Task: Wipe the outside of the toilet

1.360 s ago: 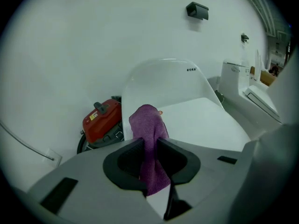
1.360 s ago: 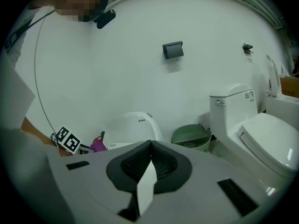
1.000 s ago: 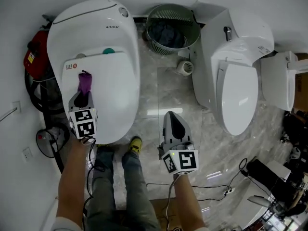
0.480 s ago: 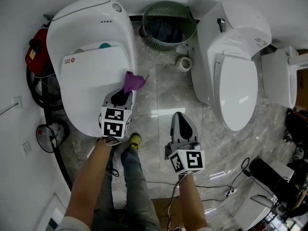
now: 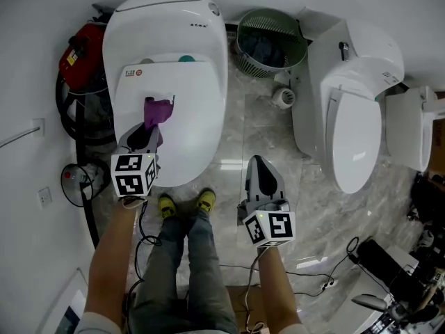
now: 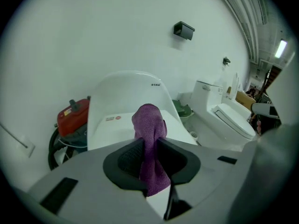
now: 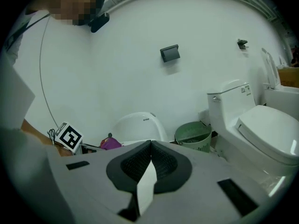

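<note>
Head view is bright and even, lit from overhead, with soft shadows. There's a white glare streak on the glossy marble floor (image 5: 235,163), and the white toilet (image 5: 167,40) shows little surface detail. Both gripper views are heavy fisheye, with black corners and bowed walls. A ceiling strip lamp (image 6: 281,48) blows out at the top right of the left gripper view. The purple cloth (image 6: 149,120) looks sharp, but the left gripper (image 6: 149,142) shell nearest the lens goes soft.

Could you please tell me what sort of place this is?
Probably a toilet showroom or test room, not a home bathroom: the left toilet and the right toilet stand side by side on a tiled floor, a green basket between them.
</note>
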Demonstrator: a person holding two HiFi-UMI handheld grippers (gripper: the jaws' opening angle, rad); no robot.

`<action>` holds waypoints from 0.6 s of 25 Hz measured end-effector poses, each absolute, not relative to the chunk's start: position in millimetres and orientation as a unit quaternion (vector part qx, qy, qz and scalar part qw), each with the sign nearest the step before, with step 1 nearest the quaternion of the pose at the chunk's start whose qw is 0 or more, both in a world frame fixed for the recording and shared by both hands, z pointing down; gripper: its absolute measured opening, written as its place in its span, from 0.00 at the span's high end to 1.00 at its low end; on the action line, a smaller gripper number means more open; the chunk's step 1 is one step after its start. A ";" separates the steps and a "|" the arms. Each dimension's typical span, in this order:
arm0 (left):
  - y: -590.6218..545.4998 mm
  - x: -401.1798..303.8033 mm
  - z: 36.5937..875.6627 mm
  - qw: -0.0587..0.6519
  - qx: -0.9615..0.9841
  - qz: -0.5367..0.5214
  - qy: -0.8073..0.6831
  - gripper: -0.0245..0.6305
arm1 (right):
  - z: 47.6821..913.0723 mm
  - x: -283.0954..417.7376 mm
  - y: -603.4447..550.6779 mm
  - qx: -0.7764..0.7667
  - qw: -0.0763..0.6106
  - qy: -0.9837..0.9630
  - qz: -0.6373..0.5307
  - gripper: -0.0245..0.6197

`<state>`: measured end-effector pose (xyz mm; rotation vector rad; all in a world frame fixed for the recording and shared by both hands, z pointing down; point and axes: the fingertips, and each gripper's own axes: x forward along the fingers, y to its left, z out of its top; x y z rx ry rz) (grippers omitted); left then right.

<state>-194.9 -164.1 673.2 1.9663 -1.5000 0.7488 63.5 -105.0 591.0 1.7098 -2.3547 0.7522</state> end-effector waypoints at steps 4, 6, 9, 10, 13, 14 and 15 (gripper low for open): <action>-151.5 -279.5 670.8 0.277 0.691 0.288 -0.602 0.81 | 587.7 30.2 -104.3 0.568 0.070 -0.781 0.250 0.95; -142.5 -316.5 670.5 0.282 0.671 0.292 -0.620 0.81 | 584.7 14.3 -102.2 0.569 0.072 -0.781 0.247 0.95; -129.7 -361.0 674.1 0.289 0.649 0.299 -0.637 0.81 | 579.2 -6.9 -99.6 0.569 0.076 -0.782 0.243 0.95; -126.3 -372.3 676.1 0.290 0.643 0.303 -0.642 0.81 | 577.6 -12.7 -98.7 0.569 0.077 -0.783 0.241 0.95; -119.3 -392.6 688.8 0.295 0.627 0.313 -0.650 0.81 | 574.3 -23.2 -94.4 0.569 0.080 -0.784 0.236 0.95; -118.3 -395.2 694.2 0.298 0.623 0.315 -0.652 0.81 | 575.1 -24.3 -93.4 0.570 0.080 -0.783 0.235 0.95; -118.2 -395.5 699.2 0.300 0.620 0.315 -0.653 0.81 | 577.2 -24.2 -93.0 0.571 0.082 -0.783 0.234 0.95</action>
